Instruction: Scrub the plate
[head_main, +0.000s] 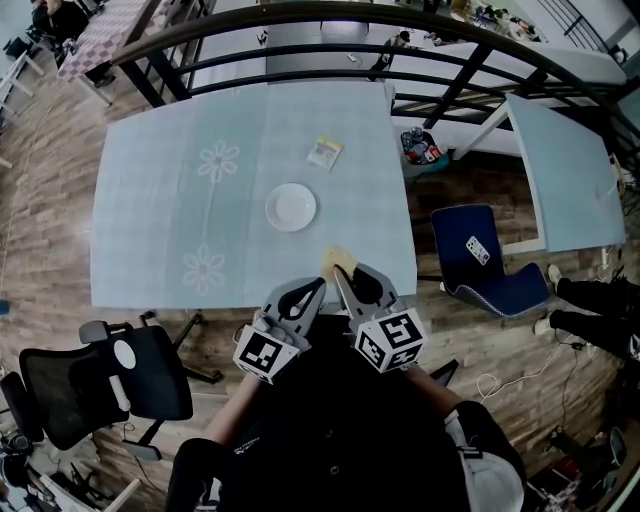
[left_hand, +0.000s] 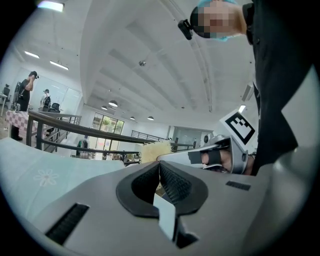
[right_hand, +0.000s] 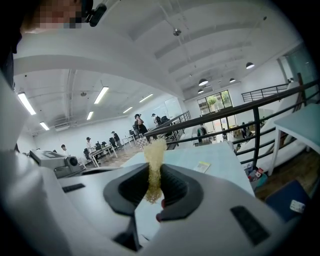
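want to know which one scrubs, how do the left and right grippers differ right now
The right gripper is shut on a yellow sponge; the left gripper is shut on nothing, fingers touching. The right gripper reaches slightly nearer the plate than the left gripper. Both hover at the near edge of the table.

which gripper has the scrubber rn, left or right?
The right gripper: its jaws are clamped on the yellow scrubbing pad, which sticks out past them. The left gripper has its jaws together with nothing between them.
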